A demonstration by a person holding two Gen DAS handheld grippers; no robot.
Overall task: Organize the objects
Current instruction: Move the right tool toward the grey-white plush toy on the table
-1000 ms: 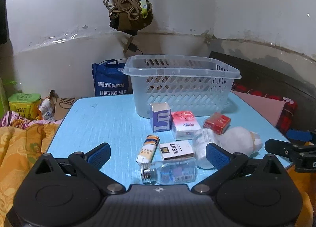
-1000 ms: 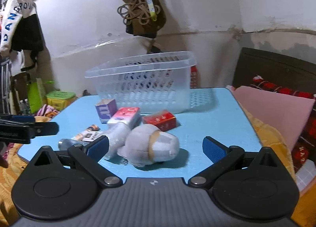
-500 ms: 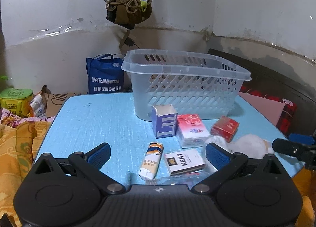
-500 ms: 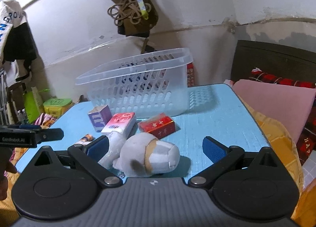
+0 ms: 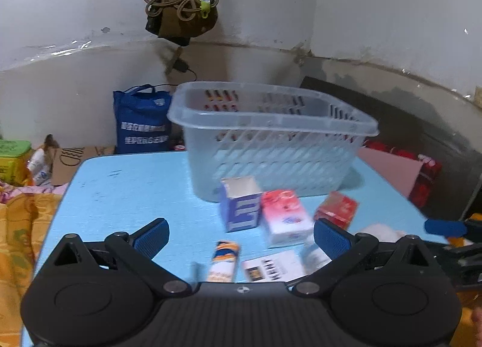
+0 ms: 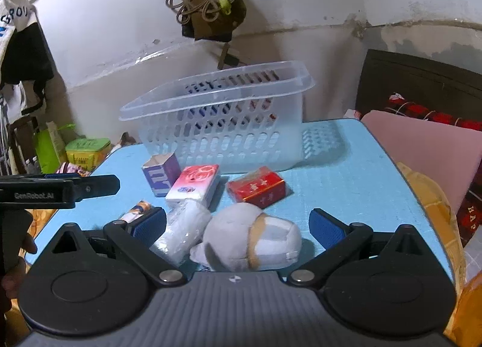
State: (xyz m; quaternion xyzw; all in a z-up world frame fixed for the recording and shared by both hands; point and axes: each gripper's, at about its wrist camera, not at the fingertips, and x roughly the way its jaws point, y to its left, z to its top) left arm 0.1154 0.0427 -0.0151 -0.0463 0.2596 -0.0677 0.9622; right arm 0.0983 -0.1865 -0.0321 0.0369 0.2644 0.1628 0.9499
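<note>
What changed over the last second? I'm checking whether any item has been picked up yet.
Nothing has been picked up. Both the left gripper and the right gripper moved forward toward the basket, jaws open and empty throughout; the right one now frames the plush toy. The boxes, toy and basket stayed on the table.

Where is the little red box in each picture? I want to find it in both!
Left wrist view: the red box lies right of centre on the blue table, just beyond the right finger of the left tongs.
Right wrist view: it sits near the middle, behind the grey plush toy.
Shared landmark: the clear plastic basket stands right behind the box in both views.
</note>
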